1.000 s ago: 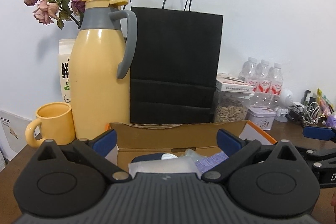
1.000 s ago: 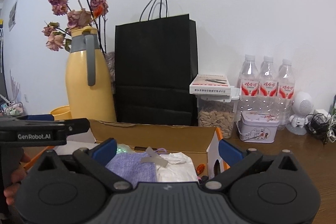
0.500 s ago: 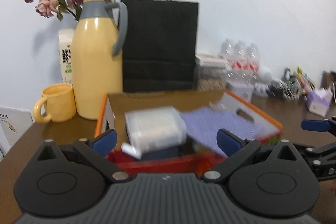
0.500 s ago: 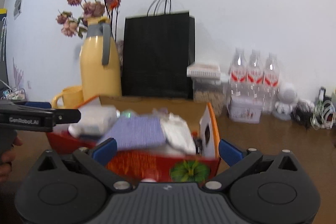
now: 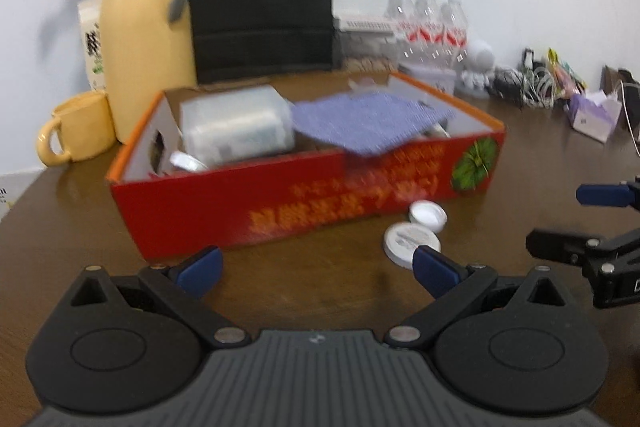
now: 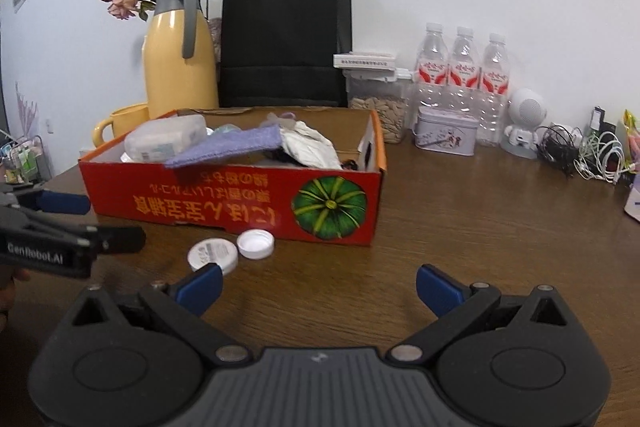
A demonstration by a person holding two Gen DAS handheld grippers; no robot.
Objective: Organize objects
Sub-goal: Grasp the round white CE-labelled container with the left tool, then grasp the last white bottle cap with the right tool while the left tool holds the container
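Both tongs, left (image 5: 316, 269) and right (image 6: 318, 287), gape empty before the red box (image 6: 240, 199); two lids (image 6: 236, 247) beside it.

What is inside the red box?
Inside the red box: a clear plastic container, a purple cloth overhanging the front wall, and crumpled white material. Whatever lies beneath these is covered.

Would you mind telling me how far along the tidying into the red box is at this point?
Mostly done: the red box already holds a purple cloth, a plastic container and white packaging. Nothing is in hand; the left gripper and right gripper are both open. Left: two white lids on the table in front of the box.
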